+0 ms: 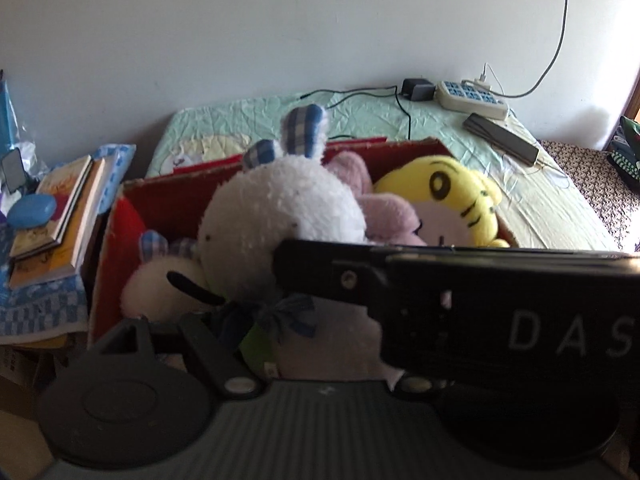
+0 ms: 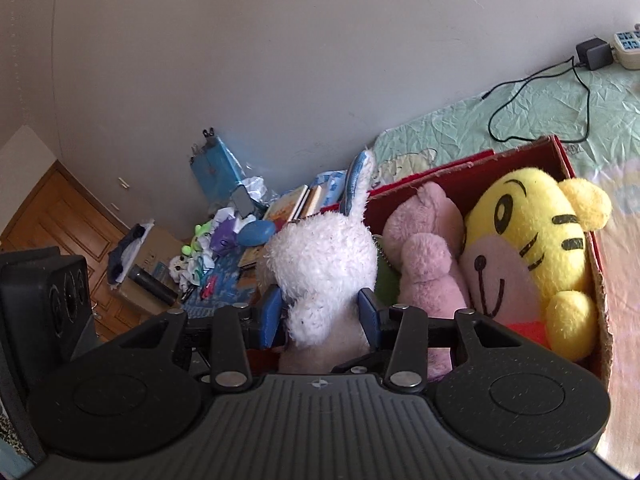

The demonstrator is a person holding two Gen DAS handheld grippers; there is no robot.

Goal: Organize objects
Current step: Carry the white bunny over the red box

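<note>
On the bed (image 1: 360, 116), red box (image 2: 472, 176) holds 3 plush toys; right gripper (image 2: 320, 316) clamps white rabbit (image 2: 324, 264), left's jaws hidden

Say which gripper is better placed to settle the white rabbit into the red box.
Right, probably: the right gripper already clamps the white rabbit over the red box; the left's fingertips are hidden.
</note>
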